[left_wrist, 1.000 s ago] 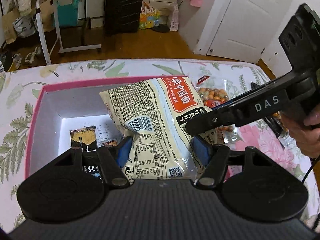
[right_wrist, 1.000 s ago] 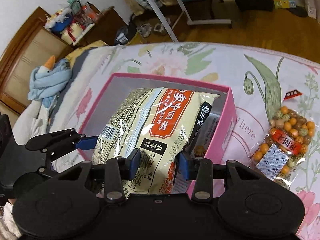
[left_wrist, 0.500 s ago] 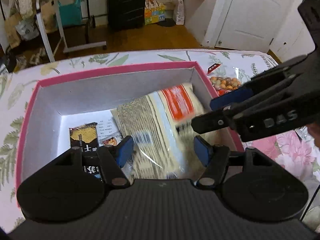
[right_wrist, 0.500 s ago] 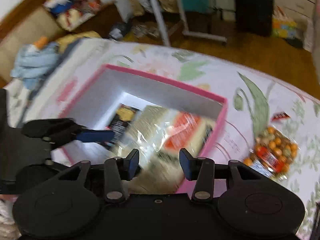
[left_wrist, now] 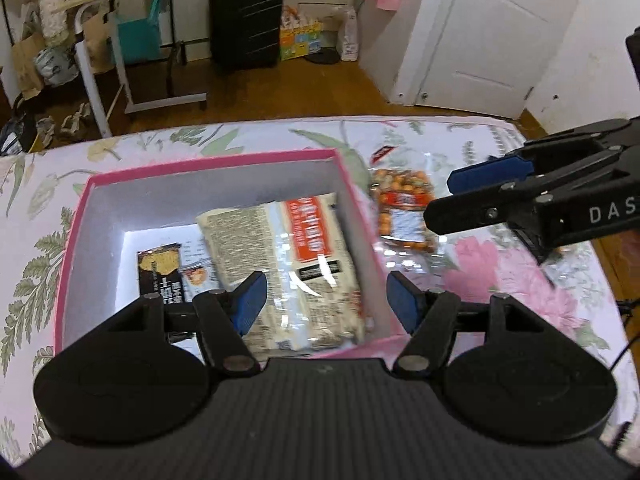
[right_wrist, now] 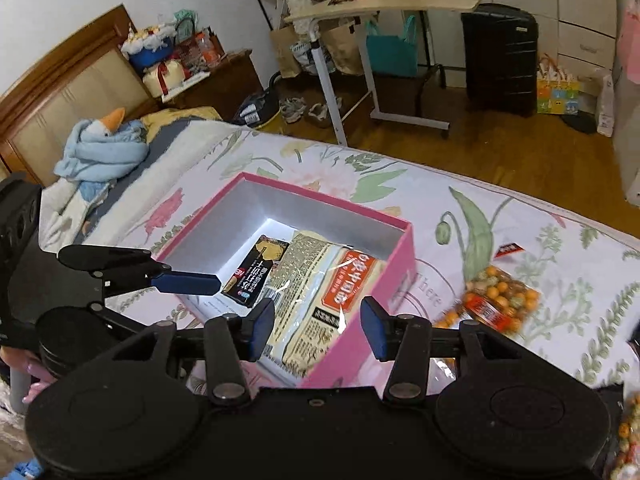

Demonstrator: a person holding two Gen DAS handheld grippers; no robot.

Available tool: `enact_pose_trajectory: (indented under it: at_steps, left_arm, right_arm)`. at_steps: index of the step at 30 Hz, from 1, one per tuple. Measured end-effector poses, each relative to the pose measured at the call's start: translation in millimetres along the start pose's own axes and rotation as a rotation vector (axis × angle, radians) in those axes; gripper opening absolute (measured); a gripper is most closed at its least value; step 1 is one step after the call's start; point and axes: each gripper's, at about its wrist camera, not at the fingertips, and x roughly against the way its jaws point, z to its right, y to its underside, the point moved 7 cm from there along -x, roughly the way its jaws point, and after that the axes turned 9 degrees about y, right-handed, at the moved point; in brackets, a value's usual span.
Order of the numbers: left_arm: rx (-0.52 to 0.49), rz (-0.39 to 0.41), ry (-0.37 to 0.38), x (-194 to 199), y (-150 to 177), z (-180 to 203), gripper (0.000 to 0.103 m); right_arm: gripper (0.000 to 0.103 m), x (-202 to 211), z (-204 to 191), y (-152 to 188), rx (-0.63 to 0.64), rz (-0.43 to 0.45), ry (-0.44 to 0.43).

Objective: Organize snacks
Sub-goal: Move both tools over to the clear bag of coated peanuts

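1. The large cream-and-orange plastic noodle packet (left_wrist: 296, 264) is lying inside the open pink cardboard box with pale grey inner walls (left_wrist: 208, 184), tilted against the box's right-hand wall as the left wrist view shows it.
2. The left gripper (left_wrist: 323, 300) is hovering above the near end of that packet, its blue-padded fingers (left_wrist: 250, 298) standing apart and pressing on nothing.
3. The right gripper (right_wrist: 316, 322) is hanging over the near pink wall, and its jaws have just been opening; nothing is caught between its pads, the packet lying well below them.
4. In the left wrist view the right gripper's black arm marked "DAS" is reaching in from the right edge, out over the bedspread beside the box.
5. A small black-and-gold snack packet (right_wrist: 256, 276) is resting flat on the box floor, just beside the noodle packet, with a white printed sheet (left_wrist: 192, 246) partly under both.
6. A clear bag of orange and green coated nuts with a red label (right_wrist: 496, 300) is sitting outside the box on the floral bedspread (right_wrist: 520, 232), near the box's right wall.
7. A black hard-shell suitcase (left_wrist: 246, 20) is standing on the wooden floor beyond the bed.
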Motion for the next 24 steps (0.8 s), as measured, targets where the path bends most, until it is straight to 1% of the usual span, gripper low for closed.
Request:
enact_pose_trajectory:
  at_steps: [4,7,12,15,18,21,24]
  left_arm:
    - [-0.054,0.01,0.023,9.7,-6.2,29.3,0.065]
    - [-0.09,0.002,0.058,6.8,-8.4,53.2,0.065]
    - [-0.123,-0.016,0.131,-13.4,-13.9,90.5,0.065]
    - [-0.131,-0.034,0.156,-31.9,-15.4,107.2,0.065]
    - [-0.151,-0.046,0.148,-57.2,-16.7,121.7,0.065]
    - [-0.152,-0.066,0.133,-85.6,-18.2,130.0,0.066]
    - [-0.144,-0.086,0.104,-115.1,-27.1,127.6,0.066]
  right_arm:
    - [0.056,26.3,22.8,22.6,-0.038,0.02,0.01]
    - [0.057,42.9,47.0,44.6,-0.047,0.024,0.052]
    - [0.057,61.4,89.2,69.2,-0.05,0.042,0.128]
    - [0.058,66.4,112.6,80.3,-0.067,0.048,0.157]
    - [0.058,67.1,132.5,92.3,-0.095,0.058,0.176]
    - [0.06,60.0,145.0,103.9,-0.123,0.062,0.162]
    - [0.061,41.9,148.4,112.6,-0.119,0.056,0.139]
